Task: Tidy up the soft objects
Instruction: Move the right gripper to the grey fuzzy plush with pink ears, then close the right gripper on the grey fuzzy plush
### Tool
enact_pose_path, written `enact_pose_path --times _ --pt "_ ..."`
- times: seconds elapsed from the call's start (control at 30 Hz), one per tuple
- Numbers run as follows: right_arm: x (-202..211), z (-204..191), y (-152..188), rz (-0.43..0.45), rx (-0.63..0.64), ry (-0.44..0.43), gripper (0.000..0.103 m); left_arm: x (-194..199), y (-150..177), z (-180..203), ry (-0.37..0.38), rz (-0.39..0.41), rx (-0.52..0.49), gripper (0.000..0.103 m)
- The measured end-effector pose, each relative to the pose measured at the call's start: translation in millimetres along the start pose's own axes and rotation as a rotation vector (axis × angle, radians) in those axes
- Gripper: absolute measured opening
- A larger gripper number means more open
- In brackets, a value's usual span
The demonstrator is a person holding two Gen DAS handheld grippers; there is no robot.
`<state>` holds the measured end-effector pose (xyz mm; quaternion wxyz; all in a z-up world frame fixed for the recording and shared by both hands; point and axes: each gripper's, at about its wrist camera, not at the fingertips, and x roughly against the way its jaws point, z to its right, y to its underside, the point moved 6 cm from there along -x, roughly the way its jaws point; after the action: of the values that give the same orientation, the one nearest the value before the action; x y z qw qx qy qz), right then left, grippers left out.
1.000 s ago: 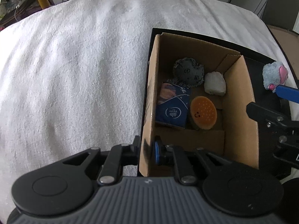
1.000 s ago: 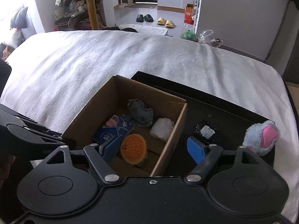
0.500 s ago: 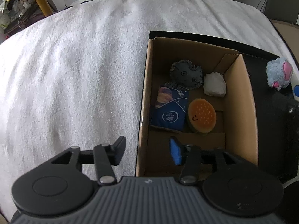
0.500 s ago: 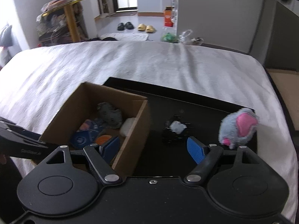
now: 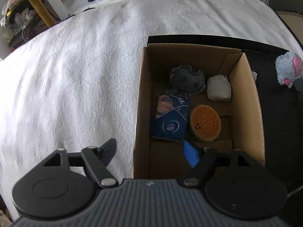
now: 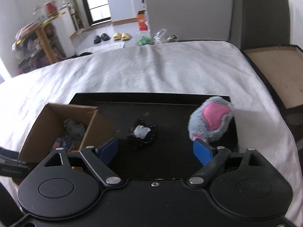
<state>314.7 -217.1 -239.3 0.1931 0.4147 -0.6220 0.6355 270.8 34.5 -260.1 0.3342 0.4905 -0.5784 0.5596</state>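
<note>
An open cardboard box (image 5: 246, 98) sits on a black tray (image 6: 170, 111) on the white bed. Inside lie a grey plush (image 5: 187, 80), a white soft lump (image 5: 218, 88), a blue tissue pack (image 5: 173, 119) and an orange burger plush (image 5: 205, 122). My left gripper (image 5: 151, 150) is open, straddling the box's near left wall without touching it. My right gripper (image 6: 157, 150) is open over the tray. A black-and-white soft item (image 6: 142, 133) lies just ahead of it. A grey-blue plush with a pink ear (image 6: 211, 120) stands by the right fingertip; it also shows in the left wrist view (image 5: 288, 69).
The white bedspread (image 5: 75, 75) spreads left of and beyond the tray. A brown box lid (image 6: 274, 75) lies off the bed's right side. Shelves (image 6: 37, 43), slippers (image 6: 121, 36) and bags (image 6: 157, 37) stand on the floor beyond the bed.
My left gripper let go of the box's left wall and opened wide. My right gripper swung right from over the box to over the tray, toward the black-and-white item and the plush.
</note>
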Motion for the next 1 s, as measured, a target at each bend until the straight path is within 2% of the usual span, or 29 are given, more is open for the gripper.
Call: enact_pose_path --times 0.13,0.3,0.5,0.73,1.0 --pt "-9.4 20.4 -2.3 0.001 -0.067 0.005 0.092 -2.8 -4.7 3.4 -0.01 -0.013 0.001 0.088" --pt "-21.4 43.0 -6.7 0.004 -0.142 0.016 0.103 -5.5 -10.8 6.5 -0.021 -0.023 0.011 0.093" --pt "-37.8 65.2 -10.4 0.004 -0.221 0.014 0.103 -6.1 -20.9 9.5 -0.053 -0.023 0.023 0.099" --pt "-55.8 83.7 -14.8 -0.001 -0.279 0.017 0.103 -11.2 -23.9 20.7 -0.05 -0.056 0.005 0.1" --pt "-72.5 98.8 -20.0 -0.012 -0.328 0.026 0.103 -11.2 -28.5 31.1 -0.043 -0.045 -0.012 0.1"
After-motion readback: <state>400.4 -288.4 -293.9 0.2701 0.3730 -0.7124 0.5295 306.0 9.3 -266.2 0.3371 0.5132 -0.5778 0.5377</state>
